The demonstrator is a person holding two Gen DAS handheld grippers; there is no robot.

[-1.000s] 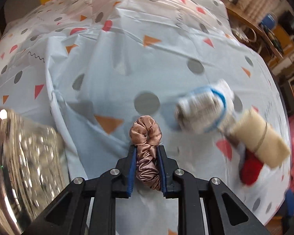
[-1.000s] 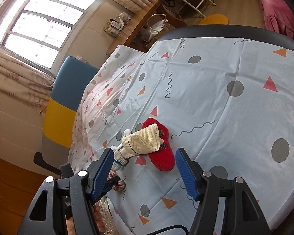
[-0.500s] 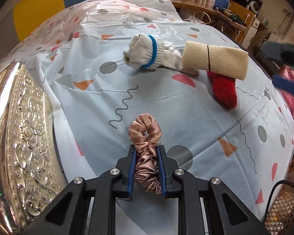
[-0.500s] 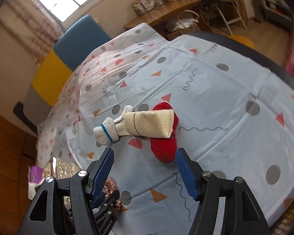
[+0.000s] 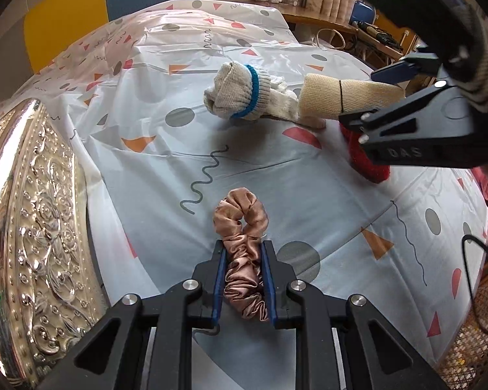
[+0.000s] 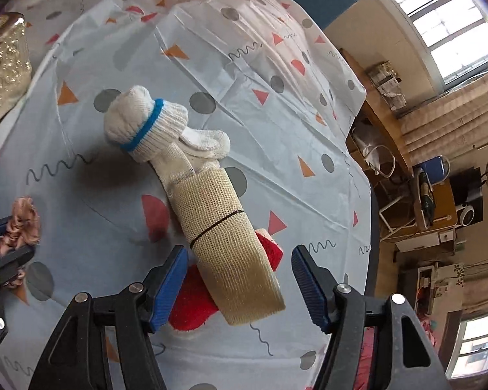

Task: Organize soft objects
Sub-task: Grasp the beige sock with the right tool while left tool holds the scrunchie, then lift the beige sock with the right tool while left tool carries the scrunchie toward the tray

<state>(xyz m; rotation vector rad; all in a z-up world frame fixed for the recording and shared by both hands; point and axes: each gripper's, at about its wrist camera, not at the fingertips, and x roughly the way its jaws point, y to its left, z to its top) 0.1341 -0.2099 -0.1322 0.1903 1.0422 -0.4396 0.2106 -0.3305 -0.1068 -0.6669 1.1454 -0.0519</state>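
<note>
My left gripper (image 5: pixel 242 279) is clamped on the pink satin scrunchie (image 5: pixel 240 227), just above the patterned tablecloth (image 5: pixel 276 182) beside the silver tray (image 5: pixel 32 214). My right gripper (image 6: pixel 239 284) hangs with jaws apart around the beige bandage roll (image 6: pixel 231 247), which overlies the red sock (image 6: pixel 192 305) and white glove (image 6: pixel 146 123).

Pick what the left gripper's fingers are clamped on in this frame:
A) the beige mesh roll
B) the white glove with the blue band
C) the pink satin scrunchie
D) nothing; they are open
C: in the left wrist view the left gripper has its blue-padded fingers pressed against both sides of the pink satin scrunchie.
</note>
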